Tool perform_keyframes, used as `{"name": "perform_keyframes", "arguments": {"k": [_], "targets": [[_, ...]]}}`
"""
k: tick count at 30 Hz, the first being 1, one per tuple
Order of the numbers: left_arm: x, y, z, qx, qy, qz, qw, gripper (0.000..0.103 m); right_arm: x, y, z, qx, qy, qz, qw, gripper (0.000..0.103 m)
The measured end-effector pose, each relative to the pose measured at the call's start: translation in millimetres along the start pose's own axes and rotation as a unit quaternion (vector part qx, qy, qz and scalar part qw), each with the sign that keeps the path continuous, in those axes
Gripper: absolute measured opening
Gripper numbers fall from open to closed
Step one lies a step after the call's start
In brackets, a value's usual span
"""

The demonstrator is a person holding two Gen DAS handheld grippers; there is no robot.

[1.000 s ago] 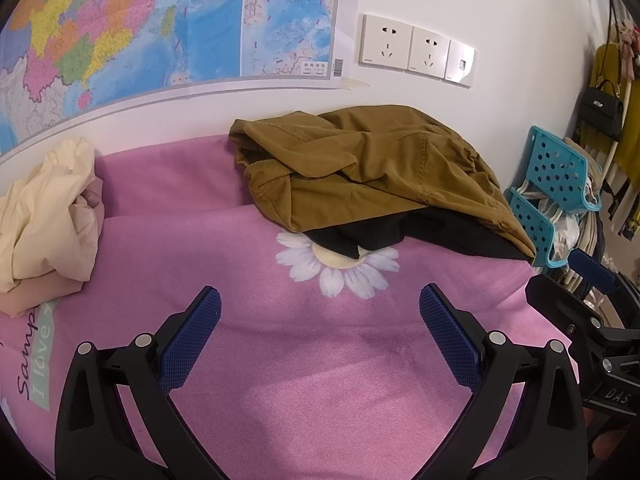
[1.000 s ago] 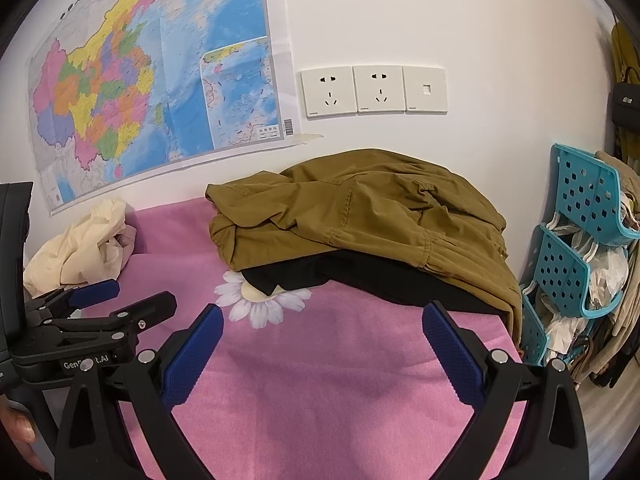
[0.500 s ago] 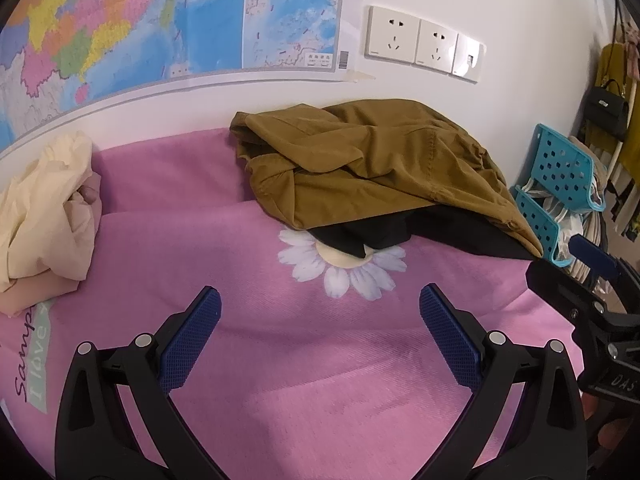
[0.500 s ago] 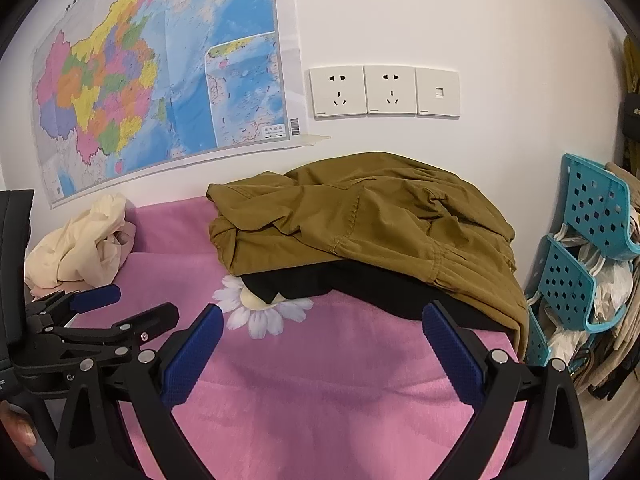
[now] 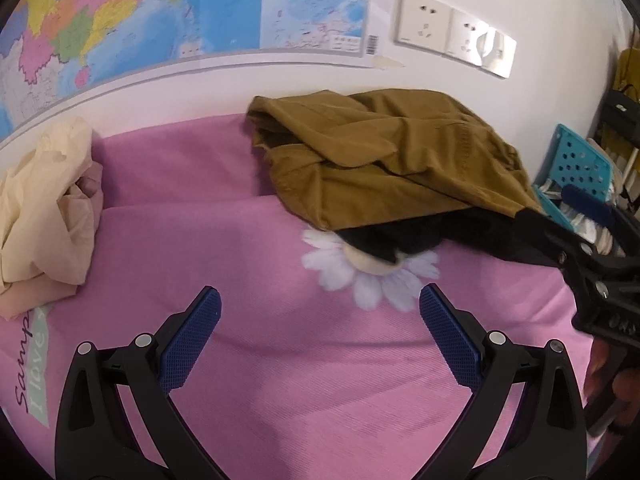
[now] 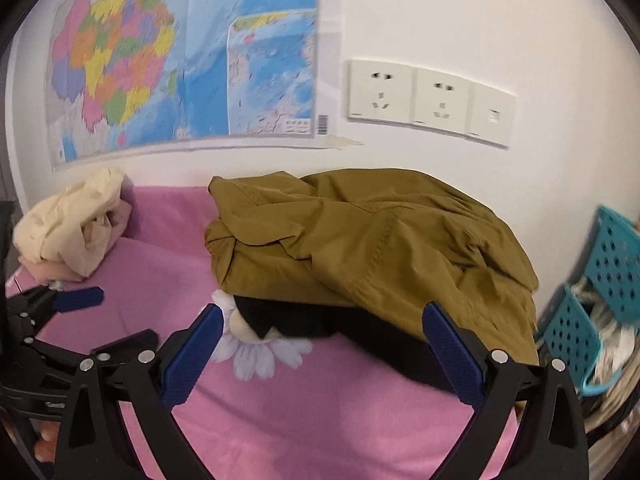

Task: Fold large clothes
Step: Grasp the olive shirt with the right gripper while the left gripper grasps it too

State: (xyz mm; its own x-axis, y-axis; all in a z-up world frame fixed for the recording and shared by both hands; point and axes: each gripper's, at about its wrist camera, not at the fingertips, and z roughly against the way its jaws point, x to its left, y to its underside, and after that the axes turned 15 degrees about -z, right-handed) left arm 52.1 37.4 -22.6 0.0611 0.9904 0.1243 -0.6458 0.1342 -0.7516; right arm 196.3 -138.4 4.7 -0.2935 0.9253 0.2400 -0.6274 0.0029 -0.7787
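An olive-brown garment (image 5: 384, 160) lies crumpled at the back of the pink bedsheet (image 5: 248, 272), on top of a black garment (image 5: 408, 236). Both show in the right wrist view too, the olive one (image 6: 360, 240) over the black one (image 6: 320, 320). My left gripper (image 5: 320, 320) is open and empty above the sheet, short of the pile. My right gripper (image 6: 320, 336) is open and empty, its fingers close in front of the black garment's edge. The right gripper also shows at the right edge of the left wrist view (image 5: 592, 248).
A cream garment (image 5: 44, 208) is bunched at the left by the wall. A teal perforated rack (image 6: 600, 288) with clothes stands right of the bed. A map (image 6: 180, 60) and sockets (image 6: 428, 100) are on the wall behind. A daisy print (image 5: 368, 272) marks the sheet.
Both grippers have moved forward toward the clothes pile, which looks larger and nearer. The right gripper has come close to the black garment. Both stay open.
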Motion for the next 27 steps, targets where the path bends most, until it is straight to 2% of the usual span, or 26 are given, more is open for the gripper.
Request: {"name": "perform_keyframes", "arguments": {"k": [3, 10, 12, 15, 17, 18, 20, 21, 23, 24, 26, 27], "targets": [[15, -1, -9, 0.000, -0.014, -0.003, 0.9999, 0.098, 5, -16, -34, 0.027, 0.008, 0.018, 0.999, 0.097], [46, -1, -34, 0.024, -0.025, 0.010, 0.9993, 0.098, 42, -39, -110, 0.047, 0.038, 0.111, 0.992, 0.097], [52, -1, -42, 0.031, -0.026, 0.015, 0.9991, 0.098, 52, -43, -135, 0.068, 0.027, 0.123, 0.990, 0.097], [61, -1, -50, 0.036, -0.025, 0.021, 0.9988, 0.098, 66, -45, -160, 0.070, 0.042, 0.152, 0.985, 0.096], [63, -1, -54, 0.036, -0.025, 0.020, 0.9988, 0.098, 72, -49, -169, 0.062, 0.035, 0.158, 0.985, 0.094], [63, -2, -56, 0.037, -0.024, 0.018, 0.9989, 0.098, 72, -51, -170, 0.062, 0.031, 0.158, 0.985, 0.089], [65, -5, -62, 0.036, -0.014, 0.015, 0.9991, 0.098, 72, -57, -171, 0.061, 0.008, 0.157, 0.986, 0.073], [65, -7, -65, 0.035, -0.009, 0.013, 0.9992, 0.098, 72, -59, -172, 0.071, -0.008, 0.159, 0.985, 0.051], [65, -12, -71, 0.031, -0.001, 0.008, 0.9995, 0.098, 76, -62, -166, 0.076, -0.014, 0.175, 0.981, 0.029], [65, -15, -73, 0.029, 0.002, 0.005, 0.9996, 0.098, 76, -64, -162, 0.071, -0.009, 0.179, 0.981, 0.014], [66, -22, -78, 0.018, 0.010, 0.001, 0.9998, 0.098, 71, -73, -148, 0.046, -0.007, 0.170, 0.984, 0.010], [67, -24, -79, 0.013, 0.013, 0.000, 0.9998, 0.098, 59, -86, -135, 0.031, -0.027, 0.131, 0.991, 0.010]]}}
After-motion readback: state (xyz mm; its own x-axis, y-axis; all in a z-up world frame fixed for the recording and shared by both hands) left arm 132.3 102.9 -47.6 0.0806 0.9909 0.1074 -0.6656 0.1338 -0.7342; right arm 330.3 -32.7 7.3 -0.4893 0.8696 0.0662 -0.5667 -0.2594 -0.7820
